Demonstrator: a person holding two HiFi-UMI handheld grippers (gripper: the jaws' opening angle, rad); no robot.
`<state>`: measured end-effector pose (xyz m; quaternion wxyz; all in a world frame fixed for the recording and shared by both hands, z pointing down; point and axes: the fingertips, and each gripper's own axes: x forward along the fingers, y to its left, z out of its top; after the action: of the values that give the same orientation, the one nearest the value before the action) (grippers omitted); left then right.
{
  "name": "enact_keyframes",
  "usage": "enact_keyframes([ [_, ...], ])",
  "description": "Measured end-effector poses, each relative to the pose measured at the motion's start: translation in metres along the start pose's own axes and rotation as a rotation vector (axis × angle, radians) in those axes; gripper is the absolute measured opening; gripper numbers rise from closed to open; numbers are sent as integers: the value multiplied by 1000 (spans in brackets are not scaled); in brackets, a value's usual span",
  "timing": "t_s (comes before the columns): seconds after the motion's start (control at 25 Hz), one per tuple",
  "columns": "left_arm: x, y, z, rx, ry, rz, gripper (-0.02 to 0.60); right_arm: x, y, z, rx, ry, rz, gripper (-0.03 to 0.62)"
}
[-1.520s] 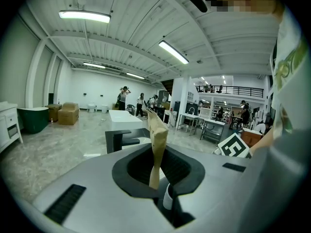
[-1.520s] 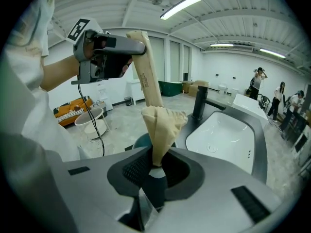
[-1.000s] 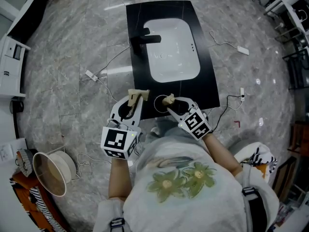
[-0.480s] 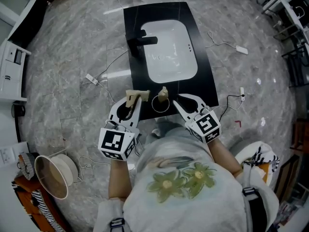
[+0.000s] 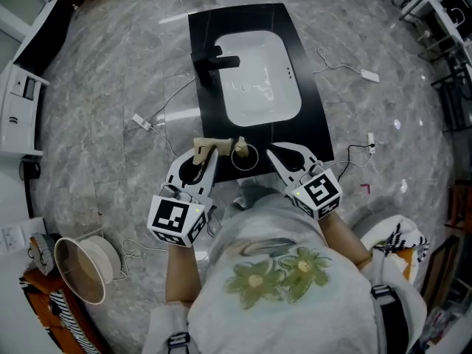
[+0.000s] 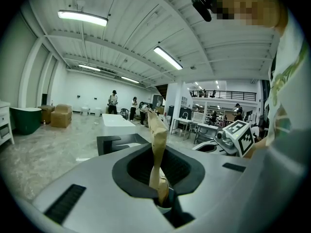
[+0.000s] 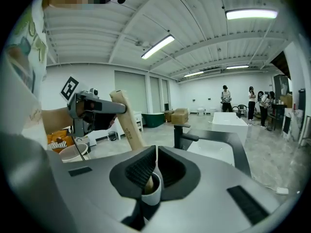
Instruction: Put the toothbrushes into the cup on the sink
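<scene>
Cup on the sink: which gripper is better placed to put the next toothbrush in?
Left. The left gripper is shut on a toothbrush right beside the cup. The right gripper is empty, jaws together.

Hand-held gripper (image 6: 158, 178) clamping wrapped toothbrush (image 6: 156, 135), upright

Both forearms reach forward from the torso, a gripper in each hand, the marker cubes nearest the body. Left gripper (image 5: 209, 150) points forward and slightly down, jaws clamped on a wrapped toothbrush (image 6: 156, 152) that sticks up between them. Right gripper (image 5: 271, 152) is level with it, angled inward, jaws together with nothing between. The two tips are near each other, not touching.
</scene>
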<state>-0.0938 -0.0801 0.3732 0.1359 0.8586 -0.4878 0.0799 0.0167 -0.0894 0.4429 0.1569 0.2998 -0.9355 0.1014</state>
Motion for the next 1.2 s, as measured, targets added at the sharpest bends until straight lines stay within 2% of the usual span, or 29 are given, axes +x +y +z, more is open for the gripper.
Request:
enact_keyframes([
  [0.32,-7,-1,-1,-16,5,-16,40,1,1,-3,9,4,2,48],
  [0.88,-8,-24,-18,-18,64,-99,40,-4,7,-9,32,7,-3,48],
  [1.2,3,-40,-25,20,93,-158,40,-9,6,-15,44,15,-17,48],
])
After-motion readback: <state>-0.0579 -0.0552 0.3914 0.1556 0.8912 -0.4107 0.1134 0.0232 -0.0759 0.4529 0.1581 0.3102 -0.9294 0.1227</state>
